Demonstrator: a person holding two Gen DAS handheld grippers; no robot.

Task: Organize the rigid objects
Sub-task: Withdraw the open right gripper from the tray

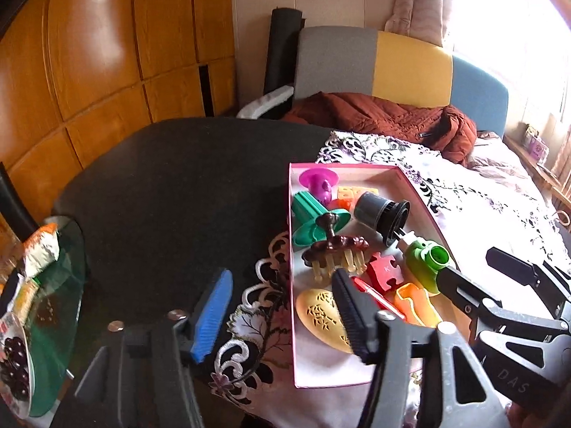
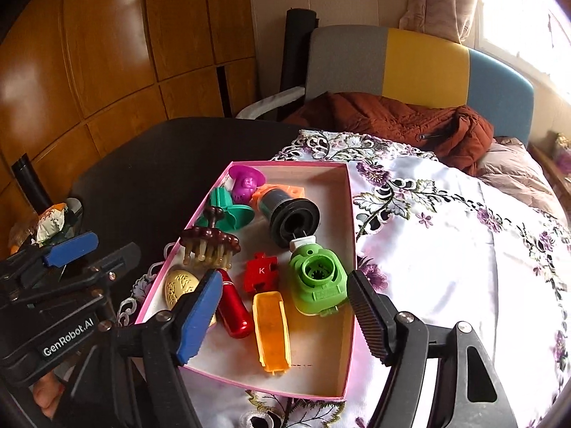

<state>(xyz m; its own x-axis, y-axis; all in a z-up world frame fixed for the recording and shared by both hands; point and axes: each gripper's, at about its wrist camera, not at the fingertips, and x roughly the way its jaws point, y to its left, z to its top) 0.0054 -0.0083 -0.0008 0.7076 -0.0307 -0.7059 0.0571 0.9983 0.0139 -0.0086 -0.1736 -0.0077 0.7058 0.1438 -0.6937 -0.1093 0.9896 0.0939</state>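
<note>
A pink box (image 2: 351, 214) (image 1: 374, 174) lies on a flowered cloth and holds several rigid pieces. Among them are a green fitting (image 2: 317, 281) (image 1: 426, 264), a dark grey cylinder (image 2: 292, 219), a brown toothed massager (image 2: 210, 240) (image 1: 335, 249), a red puzzle piece (image 2: 260, 273), a red capsule (image 2: 233, 308), an orange trough (image 2: 271, 331) and a yellow carved oval (image 1: 323, 315). My right gripper (image 2: 283, 312) (image 1: 467, 264) hovers open over the box's near end, its pads touching nothing. My left gripper (image 1: 282, 315) (image 2: 116, 244) is open at the box's left wall and holds nothing.
The cloth (image 2: 446, 249) covers part of a round black table (image 1: 171, 185). A glass side table (image 1: 67, 267) at the left carries snack packets and a plate of dark fruit (image 1: 14, 360). Behind the table stands a chair (image 2: 421, 64) with a brown jacket.
</note>
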